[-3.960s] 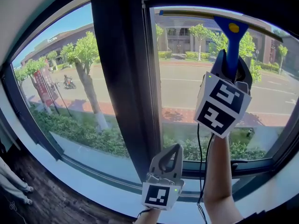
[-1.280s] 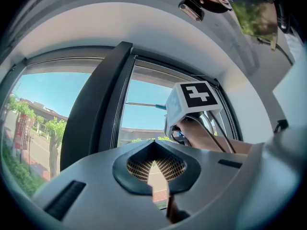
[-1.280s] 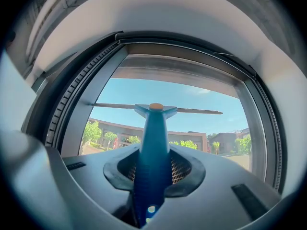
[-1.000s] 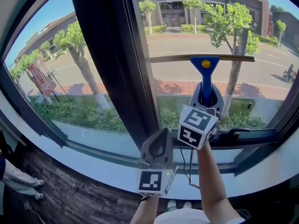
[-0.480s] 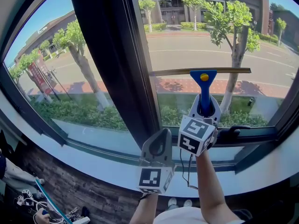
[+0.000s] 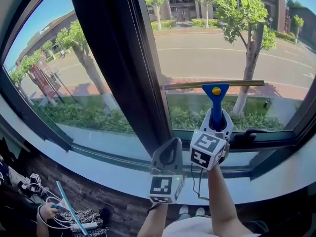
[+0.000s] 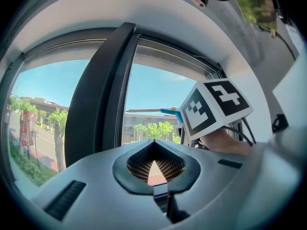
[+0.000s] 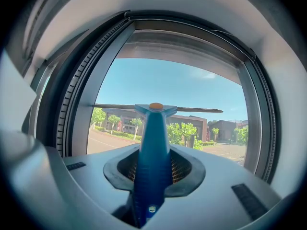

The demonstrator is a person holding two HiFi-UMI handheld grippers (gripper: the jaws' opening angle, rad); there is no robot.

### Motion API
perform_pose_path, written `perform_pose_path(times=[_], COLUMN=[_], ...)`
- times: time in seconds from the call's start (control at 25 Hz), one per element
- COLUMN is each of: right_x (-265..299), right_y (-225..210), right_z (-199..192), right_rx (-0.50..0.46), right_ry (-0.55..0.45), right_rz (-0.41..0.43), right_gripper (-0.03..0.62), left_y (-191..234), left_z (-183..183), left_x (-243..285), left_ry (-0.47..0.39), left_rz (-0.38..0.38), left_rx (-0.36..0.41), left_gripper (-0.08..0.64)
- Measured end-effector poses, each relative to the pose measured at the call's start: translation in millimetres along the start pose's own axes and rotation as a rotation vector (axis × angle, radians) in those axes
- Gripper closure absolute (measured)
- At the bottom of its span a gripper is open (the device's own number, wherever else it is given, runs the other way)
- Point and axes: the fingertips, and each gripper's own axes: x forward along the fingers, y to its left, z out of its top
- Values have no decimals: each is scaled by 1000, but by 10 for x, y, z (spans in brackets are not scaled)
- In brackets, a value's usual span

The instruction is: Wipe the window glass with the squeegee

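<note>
Your right gripper (image 6: 216, 126) is clamped on the blue handle of the squeegee (image 6: 216, 98). Its blade lies level against the window glass (image 6: 207, 48), low on the right pane, a little above the bottom frame. Your left gripper (image 6: 169, 155) hangs nearer and to the left, its jaws pressed together on nothing, below the dark mullion (image 6: 111, 58).

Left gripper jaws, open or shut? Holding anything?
Shut, empty. On the left gripper the jaws meet at their tips, and nothing sits in the small gap behind them.
</note>
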Motion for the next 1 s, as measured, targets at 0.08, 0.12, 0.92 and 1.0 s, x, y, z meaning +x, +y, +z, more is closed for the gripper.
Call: perform_pose_path(times=[0.08,0.12,0.92,1.0], right_x=[-7,-9,-94,-111], right_y=[5,4,108,127], right_z=[-125,-197,-1039,-1144], right_rx=[1,0,-17,-14], right_ry=[18,28,188,210], right_rz=[1,0,36,42], right_gripper=[479,479,479,479], left_y=[-19,-27,-97,-101], left_z=[-104,-167,-925,-986], left_x=[17,27,66,59], left_ry=[19,29,216,232], left_rz=[-5,-7,-35,-37], left_rx=[-1,-2,-73,-76], left_gripper=[565,566,566,566])
